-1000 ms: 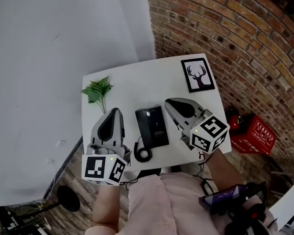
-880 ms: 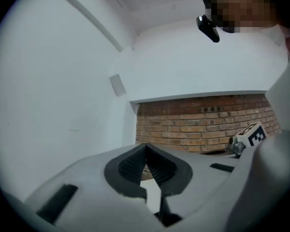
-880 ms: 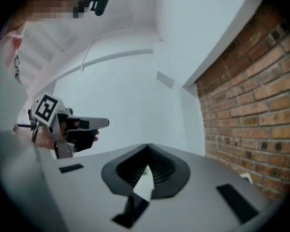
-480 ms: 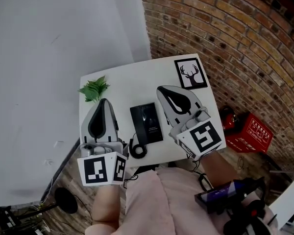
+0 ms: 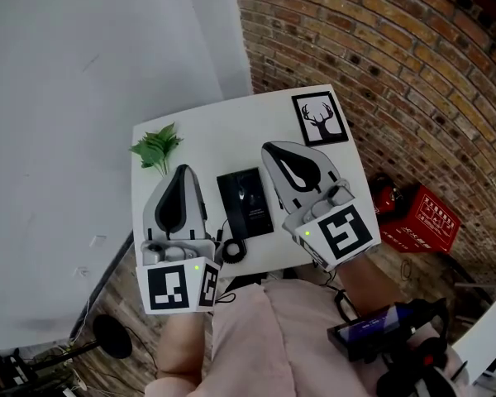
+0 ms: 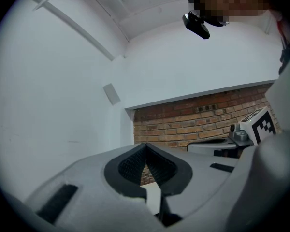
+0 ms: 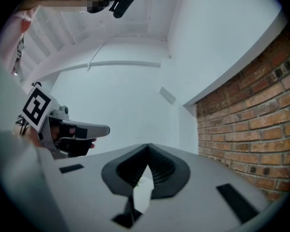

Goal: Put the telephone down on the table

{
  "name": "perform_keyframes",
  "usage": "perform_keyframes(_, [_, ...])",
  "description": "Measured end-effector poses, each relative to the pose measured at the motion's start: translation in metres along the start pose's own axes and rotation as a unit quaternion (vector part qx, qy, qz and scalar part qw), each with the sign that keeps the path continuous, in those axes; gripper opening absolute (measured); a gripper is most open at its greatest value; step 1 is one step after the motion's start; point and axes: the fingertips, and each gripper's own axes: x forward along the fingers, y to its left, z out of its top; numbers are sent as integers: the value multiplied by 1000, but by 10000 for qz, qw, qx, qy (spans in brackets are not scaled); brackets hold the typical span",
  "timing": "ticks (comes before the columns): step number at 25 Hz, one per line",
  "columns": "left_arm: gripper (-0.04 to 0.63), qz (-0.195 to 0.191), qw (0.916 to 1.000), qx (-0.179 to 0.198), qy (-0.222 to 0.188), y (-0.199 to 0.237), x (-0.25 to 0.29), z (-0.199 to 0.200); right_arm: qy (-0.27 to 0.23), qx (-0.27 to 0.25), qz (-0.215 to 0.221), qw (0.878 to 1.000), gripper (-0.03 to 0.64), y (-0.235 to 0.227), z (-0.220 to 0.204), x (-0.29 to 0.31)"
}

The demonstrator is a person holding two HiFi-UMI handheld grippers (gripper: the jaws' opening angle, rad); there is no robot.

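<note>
Both grippers stand higher over the desk [image 5: 207, 122] than a second ago and look larger in the head view. The right one has also rolled, so its marker cube faces the camera more squarely. Meanwhile the telephone [image 5: 246, 202] has kept its place on the white top.

Left gripper [image 5: 183, 170], lower left of centre: clenched, pads meeting, nothing between them. Right gripper [image 5: 272, 149], right of centre: likewise clenched and empty. Each gripper view shows only wall and brick beyond the closed tips.

The telephone lies flat near the middle of the desk, between the two grippers and touched by neither. Its dark looped cord [image 5: 231, 251] sits at the near edge, just beside the left gripper's body.

I judge the placing itself done; what remains is a clean withdrawal. To do it well:
- I keep both grippers clenched, so no jaw edge catches anything.
- I draw them back toward the bottom of the frame on their own sides of the telephone, never across it.
- I watch the cord loop under the left gripper, since a snag there would drag the set.
- I stay clear of the plant [image 5: 155, 148] at the upper left and the framed deer picture [image 5: 320, 118] at the upper right.
</note>
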Motion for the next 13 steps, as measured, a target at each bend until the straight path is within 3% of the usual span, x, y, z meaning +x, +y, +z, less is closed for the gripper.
perform_keyframes(13, [6, -110, 9998, 69, 146, -5, 2, -6, 14, 40, -29, 10000, 5, 0, 0, 3])
